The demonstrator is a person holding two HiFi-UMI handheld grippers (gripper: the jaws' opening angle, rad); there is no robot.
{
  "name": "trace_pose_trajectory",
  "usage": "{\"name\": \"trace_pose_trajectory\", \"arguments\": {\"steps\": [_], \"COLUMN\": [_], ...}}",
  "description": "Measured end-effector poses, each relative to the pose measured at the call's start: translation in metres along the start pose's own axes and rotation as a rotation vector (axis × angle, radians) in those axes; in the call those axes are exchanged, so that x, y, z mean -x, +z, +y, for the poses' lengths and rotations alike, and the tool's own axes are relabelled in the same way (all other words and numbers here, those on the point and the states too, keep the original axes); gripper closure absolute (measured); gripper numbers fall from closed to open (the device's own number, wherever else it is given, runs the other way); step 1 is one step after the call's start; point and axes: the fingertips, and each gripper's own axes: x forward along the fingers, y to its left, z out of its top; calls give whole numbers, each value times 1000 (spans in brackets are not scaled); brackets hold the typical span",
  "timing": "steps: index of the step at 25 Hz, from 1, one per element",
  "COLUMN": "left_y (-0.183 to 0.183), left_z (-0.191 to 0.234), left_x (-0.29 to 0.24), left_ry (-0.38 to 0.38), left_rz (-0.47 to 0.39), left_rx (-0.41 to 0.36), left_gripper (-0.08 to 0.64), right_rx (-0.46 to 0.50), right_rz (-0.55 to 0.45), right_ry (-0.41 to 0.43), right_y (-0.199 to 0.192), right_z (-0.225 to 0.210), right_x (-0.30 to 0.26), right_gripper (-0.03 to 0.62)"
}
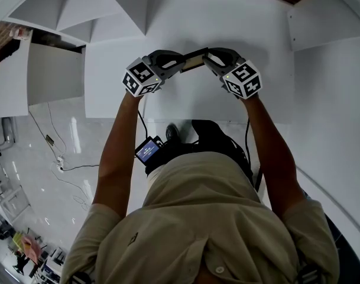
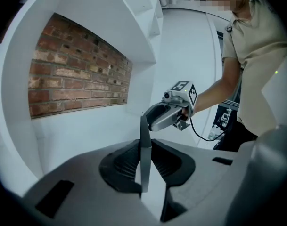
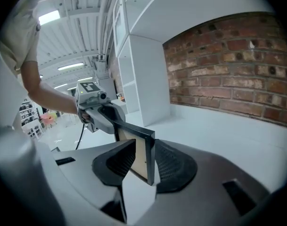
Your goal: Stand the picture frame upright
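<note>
Two grippers, one frame, so roughly halfway I'd say. Nearest the person, the left gripper (image 1: 180,63) and right gripper (image 1: 208,57) each have their jaws pinched partway closed on one end of the picture frame (image 1: 194,59). It hangs between them, turned up on edge over the white table (image 1: 185,102). Can't tell if its bottom edge touches down. Still left, I reckon: set it down, prop it, let go. Brick wall (image 3: 237,65) sits behind.
</note>
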Motion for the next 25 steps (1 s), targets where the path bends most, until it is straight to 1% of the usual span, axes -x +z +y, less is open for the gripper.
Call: {"name": "trace_pose_trajectory", "arguments": {"steps": [3, 7, 8, 10, 15, 25], "left_y": [-1, -2, -2, -2, -3, 1], "left_z": [-5, -12, -12, -9, -4, -13], "left_x": [-2, -1, -1, -2, -2, -5], "left_ry": [-25, -63, -65, -56, -38, -23], "left_rz": [27, 78, 90, 110, 126, 142], "left_rx": [-55, -130, -143, -163, -185, -206], "left_gripper": [483, 483, 483, 483, 483, 483], "right_rx": [55, 94, 101, 107, 118, 143], "right_rz": [40, 67, 71, 76, 87, 101], "right_ry": [29, 40, 41, 40, 36, 26], "right_y": [-3, -2, -2, -4, -6, -12], "right_z": [3, 8, 9, 9, 10, 15], "right_x": [-1, 0, 0, 2, 4, 11], "right_gripper": [472, 472, 474, 497, 515, 518]}}
